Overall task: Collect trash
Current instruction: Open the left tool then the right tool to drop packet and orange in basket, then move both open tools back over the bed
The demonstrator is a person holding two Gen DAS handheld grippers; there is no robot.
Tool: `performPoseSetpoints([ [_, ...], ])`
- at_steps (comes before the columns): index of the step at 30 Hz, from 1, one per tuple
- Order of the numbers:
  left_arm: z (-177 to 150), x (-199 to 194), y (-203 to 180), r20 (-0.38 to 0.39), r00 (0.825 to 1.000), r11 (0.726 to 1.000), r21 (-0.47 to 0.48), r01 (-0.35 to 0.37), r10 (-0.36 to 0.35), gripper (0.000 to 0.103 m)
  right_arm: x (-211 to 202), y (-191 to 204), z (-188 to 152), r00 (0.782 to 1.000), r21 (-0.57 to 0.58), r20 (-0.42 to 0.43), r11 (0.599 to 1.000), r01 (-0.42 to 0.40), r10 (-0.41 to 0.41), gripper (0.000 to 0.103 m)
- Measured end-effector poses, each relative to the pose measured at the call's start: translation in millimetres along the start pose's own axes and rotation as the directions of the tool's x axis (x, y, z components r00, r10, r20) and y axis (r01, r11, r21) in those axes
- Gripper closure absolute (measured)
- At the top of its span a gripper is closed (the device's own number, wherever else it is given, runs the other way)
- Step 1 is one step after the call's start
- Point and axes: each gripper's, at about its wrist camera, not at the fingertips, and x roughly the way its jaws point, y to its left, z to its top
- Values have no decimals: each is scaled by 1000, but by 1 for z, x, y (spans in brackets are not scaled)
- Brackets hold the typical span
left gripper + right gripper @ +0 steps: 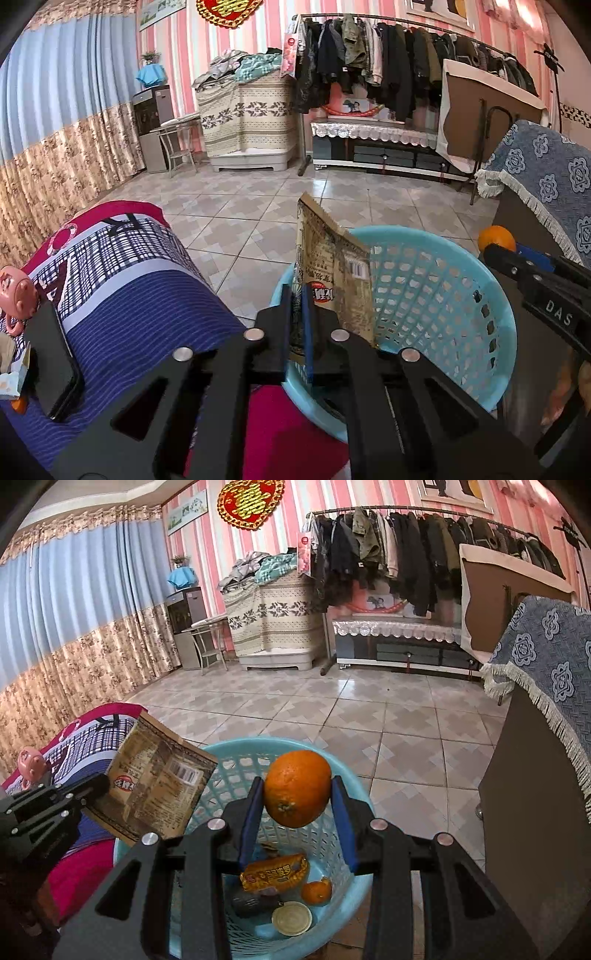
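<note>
Your left tool [297, 295]: clamped on a packet [332, 273], upright over the basket's [443, 295] left rim. Your right tool [297, 794]: gripping an orange [297, 786] above the basket's middle. Basket, blue, on floor beside bed [129, 295]: holds wrapper [275, 872], peel [317, 891], lid [291, 918].

- My left camera sits behind my left gripper [297, 291] and looks forward and a bit down, close over the blue basket [495, 295].
- My right camera does the same from my right gripper [297, 794] (a little more over the basket [229, 747]).
- Both see the basket, the tiled floor [240, 206] and the clothes rack [406, 542].
</note>
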Motion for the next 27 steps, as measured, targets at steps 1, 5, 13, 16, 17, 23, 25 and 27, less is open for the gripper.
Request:
performPoseSetpoints([
  [1, 0, 0, 0, -2, 1000, 1000, 5, 1, -1, 89, 0, 0, 0, 1000, 2, -3, 1000, 3, -3, 66],
  [5, -3, -2, 8, 2, 1000, 1000, -14, -27, 27, 48, 3, -2, -3, 1000, 10, -16, 1000, 9, -8, 66],
  [13, -5, -16, 40, 22, 993, 992, -52, -115, 116, 17, 13, 18, -6, 999, -35, -38, 999, 8, -10, 66],
  [16, -6, -23, 57, 31, 988, 986, -86, -146, 149, 10, 18, 25, -7, 999, -53, -46, 998, 15, -17, 64],
  [17, -7, -25, 62, 31, 987, 983, -95, -154, 158, 8, 20, 28, -8, 999, -59, -46, 998, 24, -26, 64],
  [23, -13, -31, 87, 15, 982, 972, -148, -182, 186, 6, 19, 35, -8, 999, -68, -26, 997, 34, -36, 38],
  [25, -15, -33, 92, 12, 982, 970, -161, -185, 189, 6, 14, 37, -8, 999, -67, -5, 997, 39, -40, 34],
  [27, -16, -35, 96, 12, 981, 967, -172, -189, 194, 6, 13, 37, -6, 999, -65, -1, 997, 36, -36, 29],
])
